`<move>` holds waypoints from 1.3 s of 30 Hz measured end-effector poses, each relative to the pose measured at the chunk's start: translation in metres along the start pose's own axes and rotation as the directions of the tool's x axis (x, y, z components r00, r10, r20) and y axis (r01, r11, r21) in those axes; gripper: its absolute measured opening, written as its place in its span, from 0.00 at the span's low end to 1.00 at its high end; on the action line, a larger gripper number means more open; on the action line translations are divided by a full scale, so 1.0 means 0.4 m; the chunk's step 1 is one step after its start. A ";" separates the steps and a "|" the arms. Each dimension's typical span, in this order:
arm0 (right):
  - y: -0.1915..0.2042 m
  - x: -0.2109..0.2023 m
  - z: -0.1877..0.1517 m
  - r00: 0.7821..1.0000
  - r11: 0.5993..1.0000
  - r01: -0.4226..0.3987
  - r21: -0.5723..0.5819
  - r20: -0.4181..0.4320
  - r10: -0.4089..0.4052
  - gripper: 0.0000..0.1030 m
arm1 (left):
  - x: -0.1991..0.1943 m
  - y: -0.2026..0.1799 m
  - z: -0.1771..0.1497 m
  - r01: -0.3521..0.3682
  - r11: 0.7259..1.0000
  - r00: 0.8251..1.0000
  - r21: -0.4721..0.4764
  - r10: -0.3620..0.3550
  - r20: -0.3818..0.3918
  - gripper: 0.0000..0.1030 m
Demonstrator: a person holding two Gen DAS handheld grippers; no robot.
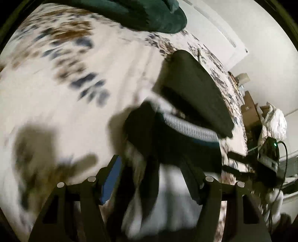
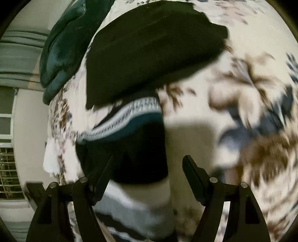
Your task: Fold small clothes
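A small dark garment with a white and grey patterned band point(image 1: 188, 128) lies on a floral bedspread point(image 1: 55, 93). My left gripper point(image 1: 154, 178) is open, its fingers either side of dark and white cloth point(image 1: 149, 186) close to the camera. In the right wrist view the same garment point(image 2: 128, 154) with its patterned band point(image 2: 121, 121) sits between the fingers of my right gripper point(image 2: 147, 167), which is open. A folded black piece point(image 2: 152, 54) lies just beyond it; it also shows in the left wrist view point(image 1: 193, 89). Both views are motion-blurred.
A dark green cushion or blanket point(image 1: 149, 14) lies at the far end of the bed, also in the right wrist view point(image 2: 63, 54). The other gripper point(image 1: 260, 160) shows at the right bed edge, with boxes point(image 1: 249, 106) and a white bag point(image 1: 273, 121) by the wall.
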State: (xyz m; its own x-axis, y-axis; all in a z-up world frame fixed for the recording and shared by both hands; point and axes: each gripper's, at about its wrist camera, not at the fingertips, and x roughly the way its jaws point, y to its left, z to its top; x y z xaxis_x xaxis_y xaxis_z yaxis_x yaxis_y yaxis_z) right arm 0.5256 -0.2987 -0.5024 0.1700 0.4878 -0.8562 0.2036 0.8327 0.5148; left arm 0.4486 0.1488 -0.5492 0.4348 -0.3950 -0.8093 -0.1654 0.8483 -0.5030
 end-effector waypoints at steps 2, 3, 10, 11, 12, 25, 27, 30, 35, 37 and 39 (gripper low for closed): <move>-0.006 0.022 0.038 1.000 1.000 0.016 0.010 0.002 -0.016 0.75 | 0.071 -0.014 0.053 0.006 1.000 0.999 0.018 -0.005 -0.034 0.59; -0.014 0.041 0.059 1.000 1.000 0.011 0.027 0.000 -0.011 0.75 | 0.097 -0.018 0.068 -0.004 1.000 0.999 0.029 0.005 -0.049 0.53; -0.042 0.076 0.108 1.000 0.992 -0.019 0.125 0.024 0.016 0.04 | 0.084 0.031 0.117 0.172 0.985 0.985 0.001 -0.172 -0.023 0.07; -0.047 0.060 0.116 0.998 0.991 -0.027 0.129 0.054 0.020 0.04 | 0.085 0.046 0.126 0.164 0.986 0.986 -0.009 -0.164 -0.019 0.07; -0.052 0.059 0.123 0.998 0.991 -0.027 0.134 0.064 0.019 0.04 | 0.093 0.063 0.134 0.144 0.990 0.989 -0.009 -0.144 -0.025 0.06; -0.047 0.001 0.007 0.999 0.992 -0.031 0.120 -0.023 0.034 0.58 | -0.043 0.094 0.051 0.213 0.976 0.976 -0.036 -0.214 -0.037 0.54; -0.053 -0.049 -0.093 0.998 0.995 -0.038 0.094 -0.049 0.042 0.58 | -0.120 0.095 -0.019 0.213 0.977 0.977 -0.022 -0.214 -0.024 0.54; -0.080 -0.111 -0.268 0.995 0.998 -0.023 0.059 -0.098 0.029 0.59 | -0.226 0.104 -0.159 0.166 0.986 0.985 0.000 -0.165 -0.049 0.54; -0.175 -0.133 -0.598 0.975 0.998 0.047 0.046 -0.217 -0.036 0.59 | -0.337 0.155 -0.456 0.014 1.000 0.988 0.014 -0.012 -0.156 0.54; -0.233 -0.111 -0.731 0.963 0.994 0.062 0.096 -0.268 -0.034 0.59 | -0.333 0.189 -0.574 -0.030 0.999 0.972 -0.012 0.026 -0.232 0.54; -0.294 -0.074 -0.860 0.948 0.983 0.064 0.172 -0.318 -0.006 0.59 | -0.310 0.220 -0.690 -0.079 0.996 0.949 -0.030 0.066 -0.307 0.54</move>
State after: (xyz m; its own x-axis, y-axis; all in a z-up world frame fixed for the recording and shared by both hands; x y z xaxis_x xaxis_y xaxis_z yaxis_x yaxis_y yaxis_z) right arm 0.1651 -0.3209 -0.5521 -0.1469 0.5404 -0.8285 0.3769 0.8050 0.4582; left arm 0.1358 0.1751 -0.5768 0.1299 -0.4274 -0.8947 -0.2261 0.8658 -0.4465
